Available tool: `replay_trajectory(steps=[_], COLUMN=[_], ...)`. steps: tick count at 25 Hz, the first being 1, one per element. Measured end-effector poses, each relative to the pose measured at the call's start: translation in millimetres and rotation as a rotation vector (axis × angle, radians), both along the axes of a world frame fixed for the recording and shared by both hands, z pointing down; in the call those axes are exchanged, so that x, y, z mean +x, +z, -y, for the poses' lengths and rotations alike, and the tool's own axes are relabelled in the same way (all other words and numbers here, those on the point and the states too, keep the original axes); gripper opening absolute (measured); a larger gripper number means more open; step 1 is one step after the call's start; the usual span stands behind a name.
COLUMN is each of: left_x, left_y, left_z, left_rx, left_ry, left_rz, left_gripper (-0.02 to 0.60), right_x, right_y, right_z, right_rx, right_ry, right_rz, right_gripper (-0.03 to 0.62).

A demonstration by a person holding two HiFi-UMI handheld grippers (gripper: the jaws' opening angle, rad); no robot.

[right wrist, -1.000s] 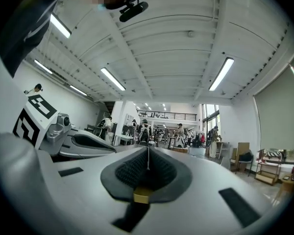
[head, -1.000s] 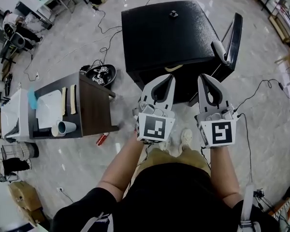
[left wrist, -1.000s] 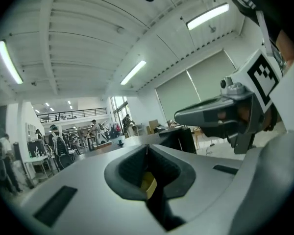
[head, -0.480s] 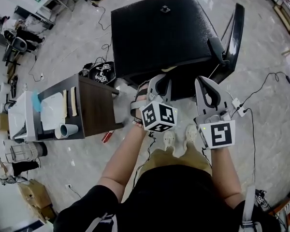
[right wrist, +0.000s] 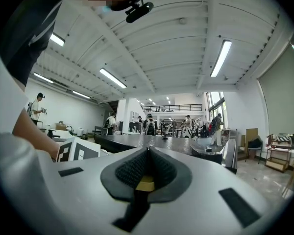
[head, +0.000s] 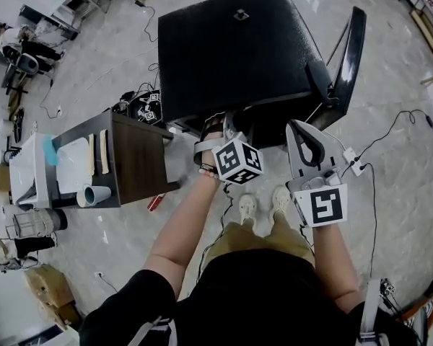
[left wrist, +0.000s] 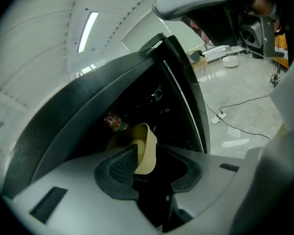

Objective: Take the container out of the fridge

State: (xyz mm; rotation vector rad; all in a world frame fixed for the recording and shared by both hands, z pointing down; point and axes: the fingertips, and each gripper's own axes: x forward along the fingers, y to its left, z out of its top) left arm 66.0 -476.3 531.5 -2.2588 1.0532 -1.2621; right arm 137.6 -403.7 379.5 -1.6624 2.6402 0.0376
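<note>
The left gripper [head: 218, 130] has rolled into the fridge [head: 231, 56] at upper centre, jaws apart astride the container [left wrist: 146, 153]. The right gripper [head: 304, 137] hangs closed and empty. Closing on the rim looks next.

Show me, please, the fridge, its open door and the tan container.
fridge [head: 231, 49], head view, on its black top.
door [head: 348, 56], head view, on the open door's edge.
tan container [left wrist: 148, 153], left gripper view, on its curved wall.

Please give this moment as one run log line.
fridge: open | left gripper: open, container rim between jaws | right gripper: shut, outside fridge | container: inside
</note>
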Motion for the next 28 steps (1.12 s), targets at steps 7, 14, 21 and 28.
replay_trajectory(steps=[7,14,21,28], left_x=[2.0,14.0,12.5,2.7], left_y=[30.4,42.5,44.0,43.7], left_z=[21.5,15.5,5.6,6.9], left_rx=[-0.016,-0.113,-0.174,-0.193], left_ry=[0.009,0.079,0.105,0.096], left_rz=[0.124,0.149,0.119,0.116], left_gripper=[0.126,0.029,0.026,0.026], right_x=[7.5,17.5,4.2,-1.9], right_y=[7.6,18.1,4.9,12.9], right_z=[1.6,-0.1,-0.2,-4.3], right_rx=[-0.008,-0.038,-0.006,-0.026], right_ry=[-0.002,-0.005,-0.004,-0.017], right_rz=[-0.008,-0.062,-0.002,-0.031], right_gripper=[0.038,0.038,0.038,0.038])
